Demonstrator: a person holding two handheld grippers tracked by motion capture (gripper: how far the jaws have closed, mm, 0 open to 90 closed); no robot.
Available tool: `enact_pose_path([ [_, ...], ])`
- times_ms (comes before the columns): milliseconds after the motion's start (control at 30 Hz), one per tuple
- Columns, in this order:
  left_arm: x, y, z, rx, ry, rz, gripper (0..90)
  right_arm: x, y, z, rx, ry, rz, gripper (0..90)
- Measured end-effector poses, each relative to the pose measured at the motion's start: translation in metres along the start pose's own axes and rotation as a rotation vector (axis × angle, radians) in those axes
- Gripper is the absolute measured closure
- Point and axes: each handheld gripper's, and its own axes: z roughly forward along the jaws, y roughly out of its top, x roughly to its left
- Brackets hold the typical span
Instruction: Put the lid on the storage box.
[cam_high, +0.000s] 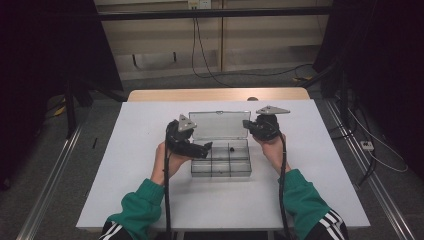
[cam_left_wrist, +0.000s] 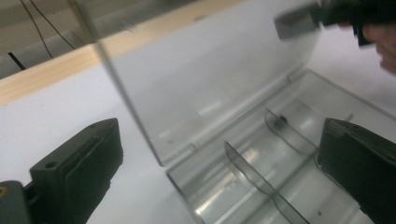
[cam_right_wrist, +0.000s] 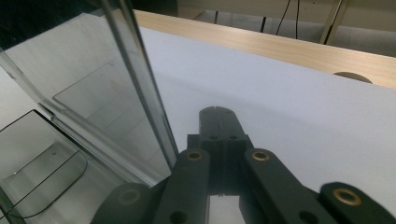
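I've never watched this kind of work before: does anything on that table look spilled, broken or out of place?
Nothing stands out. The clear compartment box sits square on the white table, its lid standing open and unbroken. One small dark item lies inside a compartment, nothing spilled around it.

1. I am seeing a clear, faintly grey compartment box (cam_high: 220, 161) at the centre of the high view, its see-through lid (cam_high: 219, 125) showing pale grey.
2. I am noting a tiny black speck (cam_high: 231, 149) sitting in one compartment.
3. I am looking at the left gripper (cam_high: 204, 148) and the right gripper (cam_high: 246, 123), both showing black with grey plates on top; black cables are trailing toward the lower edge.
4. I am seeing the table (cam_high: 150, 150) showing white, with a light wood strip (cam_high: 215, 94) along its upper edge.
5. I am noticing green sleeves (cam_high: 140, 202) at the bottom, black cuffs carrying white stripes.
6. I am seeing brass-coloured rivets (cam_right_wrist: 260, 156) glinting in the right gripper view, lower middle.
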Motion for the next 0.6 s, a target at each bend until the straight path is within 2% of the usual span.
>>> enact_pose_path([
  [67,0.007,0.003,-0.001,-0.024,0.004,-0.027,0.0,0.0,0.0,0.0,0.0,0.001,0.003,90.0],
  [167,0.013,0.006,-0.001,-0.055,0.013,-0.045,4.5,0.0,0.0,0.0,0.001,0.0,0.003,90.0],
  [267,0.015,0.006,0.001,-0.069,0.022,-0.051,25.1,0.0,0.0,0.0,0.003,-0.002,0.003,90.0],
  [400,0.015,0.004,0.004,-0.077,0.044,-0.057,44.1,0.001,0.0,-0.001,0.007,-0.007,-0.002,90.0],
  [433,0.015,0.003,0.004,-0.074,0.052,-0.055,51.2,0.001,0.0,-0.001,0.008,-0.01,-0.005,90.0],
  [467,0.015,0.003,0.003,-0.081,0.063,-0.062,55.2,0.001,0.0,-0.001,0.011,-0.011,-0.008,90.0],
  [600,0.018,0.001,0.001,-0.086,0.058,-0.072,68.0,0.002,0.0,-0.004,0.011,-0.016,-0.015,90.0],
])
